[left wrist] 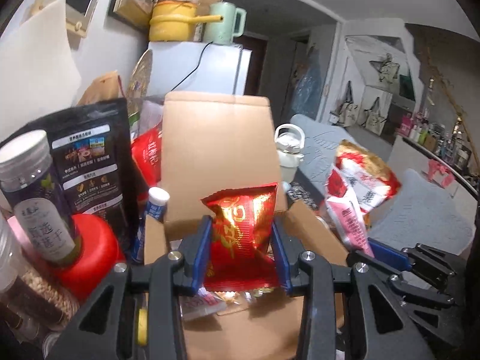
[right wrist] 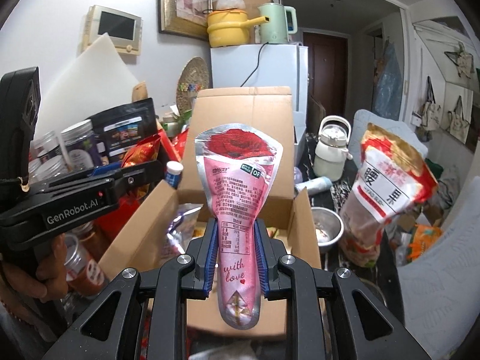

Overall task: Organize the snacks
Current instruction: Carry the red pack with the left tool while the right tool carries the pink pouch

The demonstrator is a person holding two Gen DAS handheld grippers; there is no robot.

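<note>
1. The left gripper [left wrist: 243, 240] has its jaws closed on a crinkled red-and-gold snack packet [left wrist: 243, 234], held upright just above the open cardboard box [left wrist: 216, 150].
2. The right gripper [right wrist: 235, 255] has its jaws clamped narrow on the slim lower part of a pink bouquet-shaped pouch [right wrist: 237, 198], printed "with love", which stands upright over the same box [right wrist: 243, 126].
3. In the left wrist view the pink pouch [left wrist: 345, 219] and the right gripper's blue-padded tip [left wrist: 387, 252] show at the right, beside the box's right flap.
4. Inside the box lie several loose packets, among them a silvery-pink one [right wrist: 180, 225] at the near left.
5. A red-and-white bag with gold trim [right wrist: 390, 192] stands right of the box, with a steel bowl [right wrist: 327, 228] between them.
6. Left of the box are a black pouch [left wrist: 90, 156], a clear jar with a silver lid [left wrist: 33, 186] sitting on a red lid [left wrist: 90, 249], and a small white-capped blue tube [left wrist: 157, 202].
7. Farther back, a white kettle-shaped bottle [right wrist: 331, 147] stands right of the box's tall rear flap.
</note>
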